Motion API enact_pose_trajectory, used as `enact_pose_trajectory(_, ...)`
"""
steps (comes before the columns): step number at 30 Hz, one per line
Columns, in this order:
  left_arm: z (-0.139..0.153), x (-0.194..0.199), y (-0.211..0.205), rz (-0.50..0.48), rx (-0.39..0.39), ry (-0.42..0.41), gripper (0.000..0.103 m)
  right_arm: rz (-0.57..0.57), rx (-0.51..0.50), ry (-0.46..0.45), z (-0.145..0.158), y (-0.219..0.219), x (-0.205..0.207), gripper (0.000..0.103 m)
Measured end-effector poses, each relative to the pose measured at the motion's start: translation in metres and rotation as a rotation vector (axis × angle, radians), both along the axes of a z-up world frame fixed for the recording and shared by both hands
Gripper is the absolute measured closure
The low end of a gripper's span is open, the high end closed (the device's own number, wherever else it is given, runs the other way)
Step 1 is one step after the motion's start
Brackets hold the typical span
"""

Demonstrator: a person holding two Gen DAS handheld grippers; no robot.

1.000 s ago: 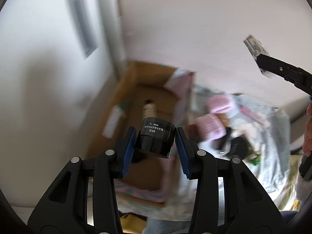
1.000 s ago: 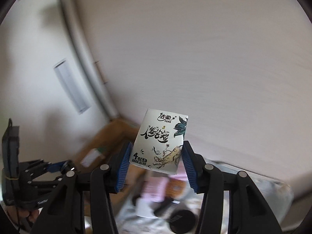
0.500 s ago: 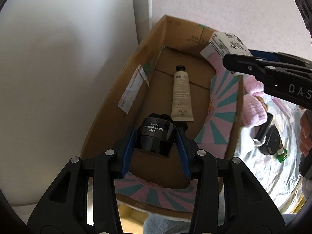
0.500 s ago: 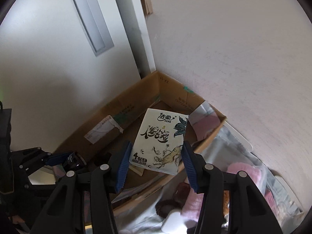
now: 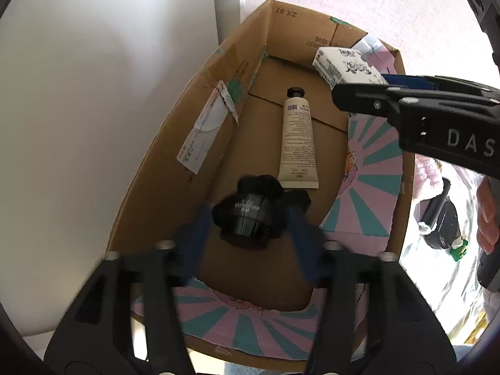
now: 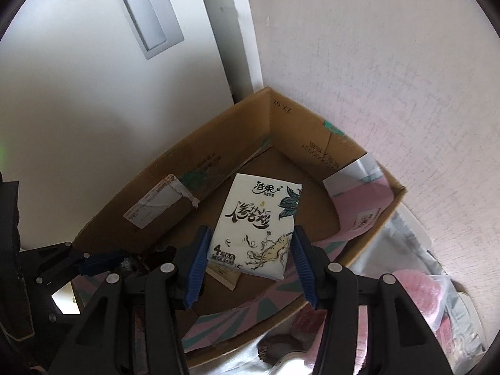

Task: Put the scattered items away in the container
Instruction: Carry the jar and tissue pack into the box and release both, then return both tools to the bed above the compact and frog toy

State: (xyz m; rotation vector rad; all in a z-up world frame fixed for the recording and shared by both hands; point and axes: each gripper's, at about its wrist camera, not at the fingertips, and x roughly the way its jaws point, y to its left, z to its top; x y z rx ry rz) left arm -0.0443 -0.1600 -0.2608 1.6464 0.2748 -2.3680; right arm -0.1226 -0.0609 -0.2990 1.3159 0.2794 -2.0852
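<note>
The cardboard box [image 5: 162,168] stands open against the wall, also in the right wrist view [image 6: 312,131]. A cream tube [image 5: 297,139] lies on its floor. My left gripper [image 5: 250,237] is over the box, its blurred jaws spread apart, and the black jar [image 5: 250,215] sits loose between them, dropping. My right gripper [image 6: 250,265] is above the box with jaws parted, and the white tissue pack [image 6: 257,225] hangs between the pads with small gaps either side. The pack [image 5: 347,65] and right gripper finger [image 5: 390,100] also show in the left wrist view.
White walls close in behind and left of the box. To its right, on a silvery sheet, lie pink plush items [image 6: 415,293], a black compact [image 5: 440,218] and a small green item [image 5: 457,247]. A torn shipping label [image 5: 203,134] hangs on the box's left wall.
Both grippers have moved over the box and lower. The left jaws have opened and let go of the black jar. The right jaws have widened around the tissue pack.
</note>
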Motion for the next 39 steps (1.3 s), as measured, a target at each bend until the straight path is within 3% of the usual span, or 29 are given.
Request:
enact_pose_trajectory(1, 0.001, 0.0, 0.0, 0.004, -0.01, 0.004, 0.021, 0.003, 0.003, -0.003, -0.001, -0.001, -0.001, 0.055)
enact_pose_trajectory(2, 0.004, 0.001, 0.001, 0.005, -0.022, 0.015, 0.016, 0.005, 0.005, -0.007, -0.002, -0.001, -0.001, 0.055)
enact_pose_trajectory(8, 0.006, 0.0, 0.001, -0.008, -0.029, 0.018, 0.015, 0.006, -0.01, -0.031, -0.004, -0.003, -0.005, 0.055)
enact_pose_trajectory(20, 0.013, 0.001, 0.008, -0.03, -0.037, 0.031, 0.015, -0.079, -0.067, 0.005, 0.011, 0.015, 0.002, 0.055)
enact_pose_trajectory(24, 0.024, 0.006, 0.012, -0.048, -0.048, 0.048, 0.015, -0.13, -0.089, 0.033, 0.029, 0.051, 0.013, 0.055)
enact_pose_trajectory(31, 0.052, 0.004, 0.018, -0.11, -0.06, 0.09, 0.014, -0.29, -0.087, 0.061, 0.055, 0.153, 0.047, 0.054)
enact_pose_trajectory(39, 0.072, -0.006, 0.072, -0.257, -0.081, 0.126, 0.01, -0.536, -0.113, 0.056, 0.059, 0.258, 0.093, 0.054)
